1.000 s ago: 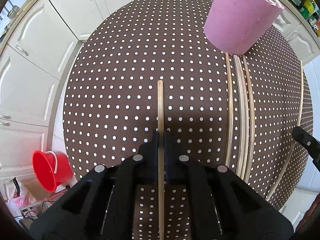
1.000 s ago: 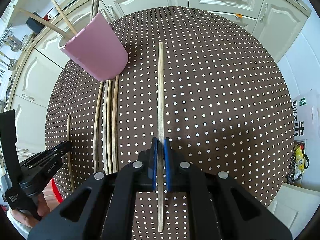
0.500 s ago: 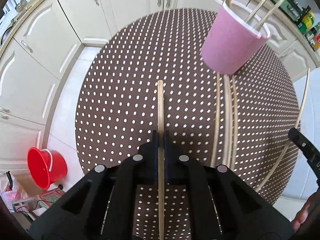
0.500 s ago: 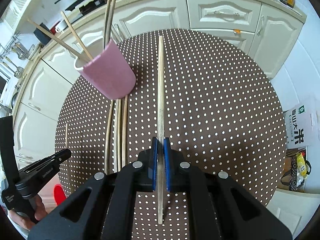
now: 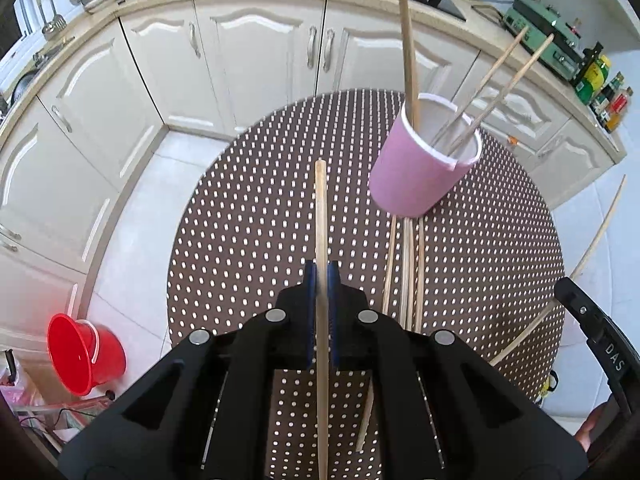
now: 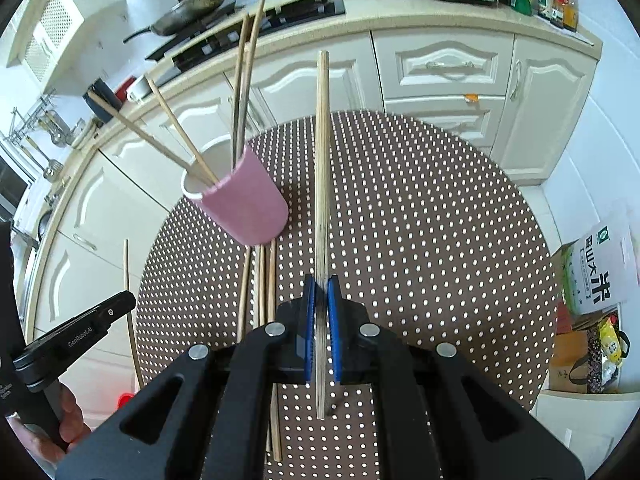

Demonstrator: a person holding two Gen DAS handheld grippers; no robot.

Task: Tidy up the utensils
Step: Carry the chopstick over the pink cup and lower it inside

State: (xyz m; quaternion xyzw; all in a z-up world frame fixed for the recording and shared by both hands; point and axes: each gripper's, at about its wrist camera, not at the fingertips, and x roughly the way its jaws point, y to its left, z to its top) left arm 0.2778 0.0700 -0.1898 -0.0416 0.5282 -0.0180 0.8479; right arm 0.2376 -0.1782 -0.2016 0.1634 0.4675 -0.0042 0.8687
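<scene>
My left gripper [image 5: 321, 272] is shut on a wooden chopstick [image 5: 321, 208], held in the air above the round brown dotted table [image 5: 240, 240]. My right gripper [image 6: 321, 282] is likewise shut on a longer chopstick [image 6: 322, 152] lifted over the table [image 6: 440, 240]. A pink cup [image 5: 424, 164] [image 6: 246, 206] stands at the table's far side with several chopsticks leaning in it. Several loose chopsticks [image 5: 408, 268] [image 6: 262, 280] lie side by side in front of the cup. Each gripper shows at the other view's edge: the right one [image 5: 592, 332], the left one [image 6: 76, 332].
White cabinets and a counter with a pan [image 6: 192, 8] and bottles [image 5: 600, 76] ring the table. A red bucket [image 5: 84, 354] stands on the floor to the left. A printed box [image 6: 596, 268] and bags sit on the floor to the right.
Both grippers have risen with their chopsticks and tilted up. The table looks smaller and farther below, and the cup's open top and the counter have come into view.
</scene>
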